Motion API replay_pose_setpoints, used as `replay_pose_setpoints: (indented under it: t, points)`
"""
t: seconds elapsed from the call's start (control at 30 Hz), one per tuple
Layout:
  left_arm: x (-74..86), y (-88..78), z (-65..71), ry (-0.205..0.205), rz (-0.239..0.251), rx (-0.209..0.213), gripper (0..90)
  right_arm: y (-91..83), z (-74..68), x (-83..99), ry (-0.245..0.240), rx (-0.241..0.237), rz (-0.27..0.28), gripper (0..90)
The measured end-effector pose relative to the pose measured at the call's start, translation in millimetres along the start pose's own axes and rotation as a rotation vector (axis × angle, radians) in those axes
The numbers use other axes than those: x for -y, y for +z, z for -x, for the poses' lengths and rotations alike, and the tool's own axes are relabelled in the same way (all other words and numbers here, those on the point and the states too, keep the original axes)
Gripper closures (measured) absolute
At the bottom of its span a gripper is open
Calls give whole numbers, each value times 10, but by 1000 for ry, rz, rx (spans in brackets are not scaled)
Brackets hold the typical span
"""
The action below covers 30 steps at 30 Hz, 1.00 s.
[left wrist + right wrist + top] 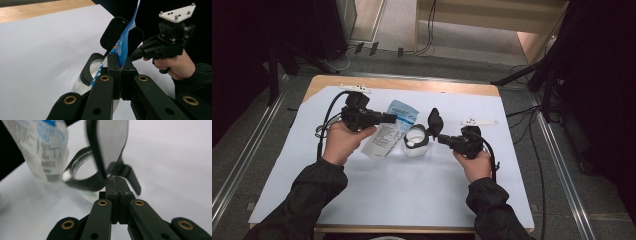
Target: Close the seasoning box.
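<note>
The left gripper (388, 118) was clamped on a blue-and-white pouch (388, 134), held tilted over the white sheet (412, 185). Just right of the pouch stood a clear jar (415, 143) with its black hinged lid (434, 121) raised. The right gripper (441, 138) had its jaws pressed together at the jar's black rim, beside the lid hinge.

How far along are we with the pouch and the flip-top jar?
Done: the jar's black lid stands flipped open. In hand: the left gripper is shut on the blue-and-white pouch, held beside the jar mouth; the right gripper is shut at the lid's hinge, though whether it pinches it is unclear. Left: probably emptying the pouch into the jar and closing the lid.
</note>
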<state>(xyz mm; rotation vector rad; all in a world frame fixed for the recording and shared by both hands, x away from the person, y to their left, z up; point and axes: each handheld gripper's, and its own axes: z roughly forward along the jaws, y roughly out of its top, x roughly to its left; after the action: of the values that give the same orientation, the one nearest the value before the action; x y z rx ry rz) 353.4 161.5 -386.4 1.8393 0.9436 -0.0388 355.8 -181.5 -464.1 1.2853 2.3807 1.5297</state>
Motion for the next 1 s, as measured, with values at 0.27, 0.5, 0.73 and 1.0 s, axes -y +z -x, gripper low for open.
replay_pose_setpoints:
  t: [0.27, 0.5, 0.73, 1.0]
  points:
    - [53, -53, -48, 1, 8, -14, 900, 63, 26, -139, -4, -10, 31, 900]
    - [104, -149, -131, -10, 28, -30, 900, 62, 8, -191, -9, -24, 58, 900]
    - [157, -249, -262, -16, 50, -50, 900, 93, -41, -215, -23, -35, 63, 900]
    - [234, -290, -411, -18, 48, -77, 900, 144, -91, -231, -36, -57, 52, 900]
